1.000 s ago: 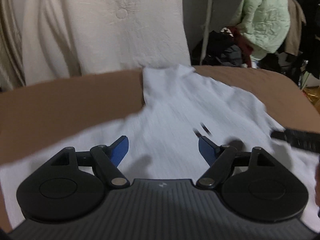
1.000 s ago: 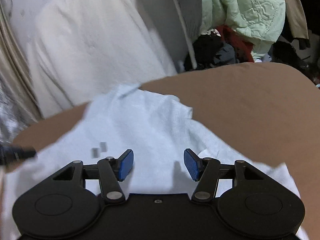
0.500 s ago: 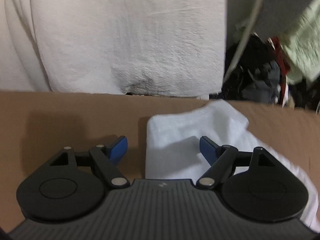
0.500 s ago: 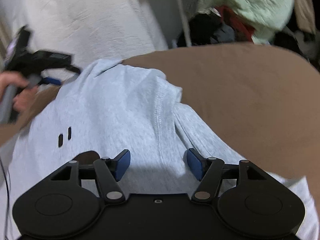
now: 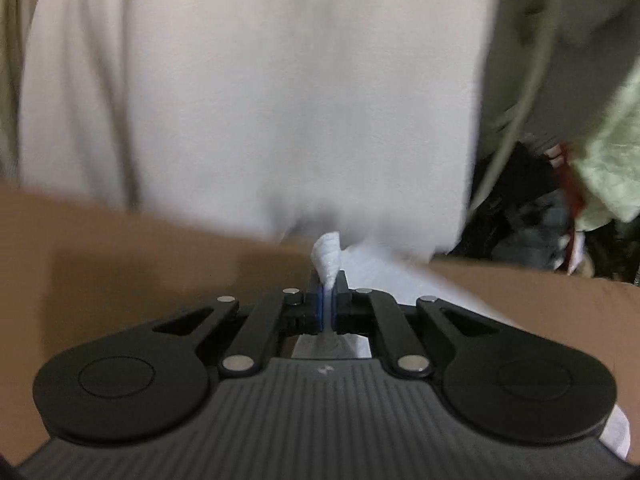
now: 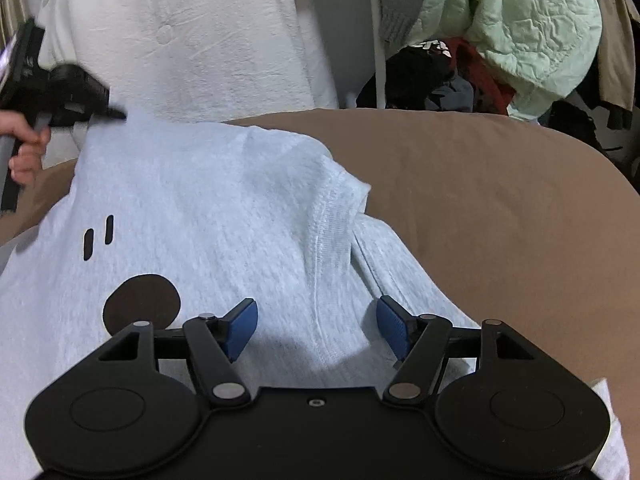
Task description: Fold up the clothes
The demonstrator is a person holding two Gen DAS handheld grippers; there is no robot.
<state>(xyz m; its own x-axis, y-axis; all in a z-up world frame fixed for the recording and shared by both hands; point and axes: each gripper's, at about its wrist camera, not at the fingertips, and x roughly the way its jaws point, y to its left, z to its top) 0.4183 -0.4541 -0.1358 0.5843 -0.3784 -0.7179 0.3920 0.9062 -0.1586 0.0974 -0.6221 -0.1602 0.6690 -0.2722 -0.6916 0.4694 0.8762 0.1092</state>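
A light grey T-shirt with a dark round print and two small dashes lies spread on a brown surface. My left gripper is shut on a pinch of the shirt's far edge, which sticks up between its blue pads. The right wrist view shows that left gripper at the shirt's far left corner, held by a hand. My right gripper hangs open just above the shirt's near part. A sleeve seam runs between its blue pads, which do not press on the cloth.
A white textured cloth hangs right behind the far edge of the surface. To the right stand a white pole, a pale green quilted jacket and a heap of dark clothes. Bare brown surface lies right of the shirt.
My left gripper moved across the shirt to its far edge and shut on the cloth there. My right gripper sank a little closer to the shirt and its jaws widened.
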